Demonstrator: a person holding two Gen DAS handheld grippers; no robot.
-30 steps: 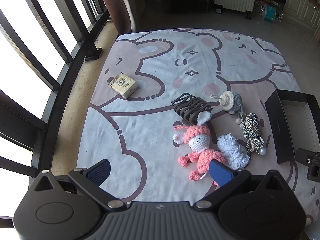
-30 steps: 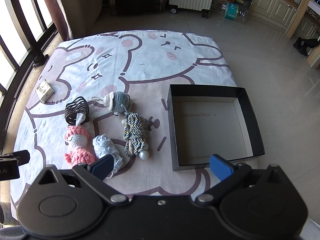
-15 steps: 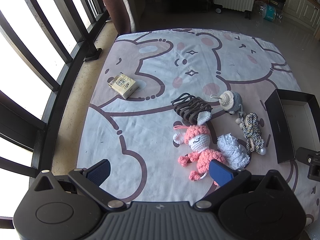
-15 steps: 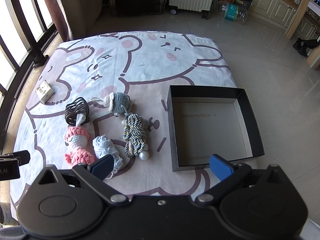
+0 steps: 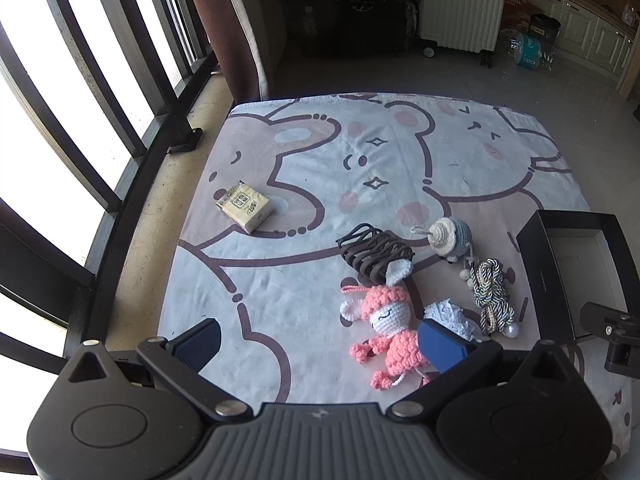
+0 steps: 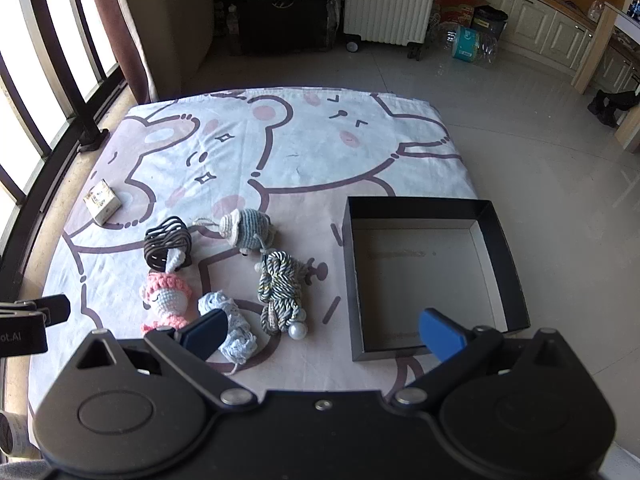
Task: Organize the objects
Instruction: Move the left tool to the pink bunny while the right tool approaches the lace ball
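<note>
A bear-print sheet [image 5: 312, 184] covers the surface. On it lie a pink crochet bunny [image 5: 386, 320] [image 6: 166, 300], a dark claw hair clip [image 5: 374, 254] [image 6: 166, 246], a grey crochet toy [image 5: 450, 236] [image 6: 248, 228], a twisted rope charm with a pearl [image 5: 490, 294] [image 6: 282, 290], a pale blue lace piece [image 5: 448, 314] [image 6: 234, 320] and a tissue pack [image 5: 243, 204] [image 6: 102, 200]. An empty black box [image 6: 434, 208] [image 5: 538, 264] stands at the right. My left gripper [image 5: 320, 340] is open above the near edge. My right gripper [image 6: 322, 332] is open too, holding nothing.
Dark window bars [image 5: 100, 92] and a curtain [image 5: 236, 24] run along the left. Beyond the sheet is tiled floor [image 6: 520, 152], a white radiator [image 6: 390, 0] and cabinets [image 6: 560, 36]. The other gripper's body shows at each view's edge.
Both views have tilted up and drawn back a little, so more of the room beyond the sheet shows. The objects lie as before and both grippers stay open.
</note>
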